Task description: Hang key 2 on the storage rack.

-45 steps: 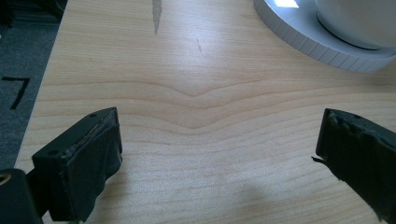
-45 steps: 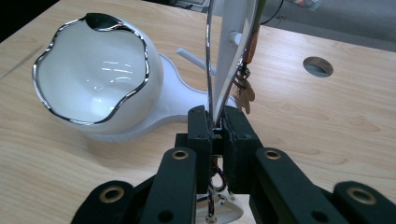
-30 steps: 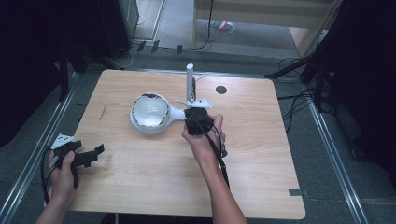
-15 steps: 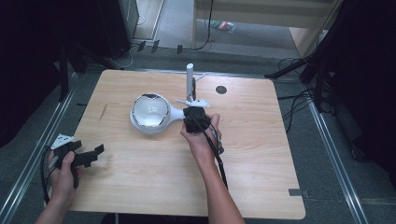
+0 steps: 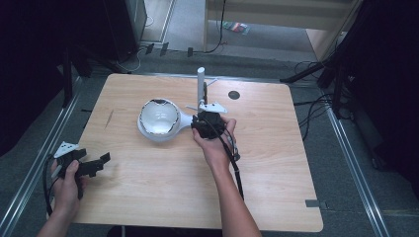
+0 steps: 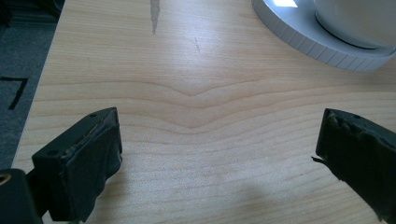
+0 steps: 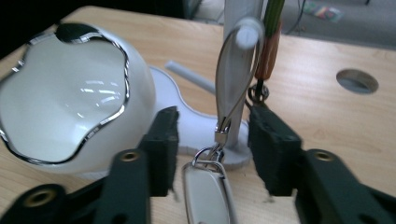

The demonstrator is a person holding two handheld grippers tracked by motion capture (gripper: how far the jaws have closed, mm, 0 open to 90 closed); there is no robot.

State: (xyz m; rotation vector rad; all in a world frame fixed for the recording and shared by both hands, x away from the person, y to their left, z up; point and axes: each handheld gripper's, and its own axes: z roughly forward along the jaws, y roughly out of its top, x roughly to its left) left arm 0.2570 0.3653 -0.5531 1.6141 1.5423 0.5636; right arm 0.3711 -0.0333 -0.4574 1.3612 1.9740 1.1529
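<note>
At the near left edge of the worktop [image 5: 148,187], the left gripper [image 5: 94,165] had scarcely moved over the last second; it still lay low over bare wood with its fingers [image 6: 81,163] spread wide and holding nothing, so it had no part in the work yet. To its right sat the white bowl [image 5: 159,117] with a wavy silver rim, resting on its white base [image 5: 185,121], unchanged in place. Further right, the right gripper [image 5: 205,122] had edged a little forward toward the white post [image 5: 201,86] of that stand. In the right gripper view its fingers [image 7: 163,144] stood partly open on either side of a silver keychain [image 7: 208,186], whose loop hung from the post's peg; whether they pressed it could not be told. The small advance suggested the keychain was being hung on or lifted off the peg.
</note>
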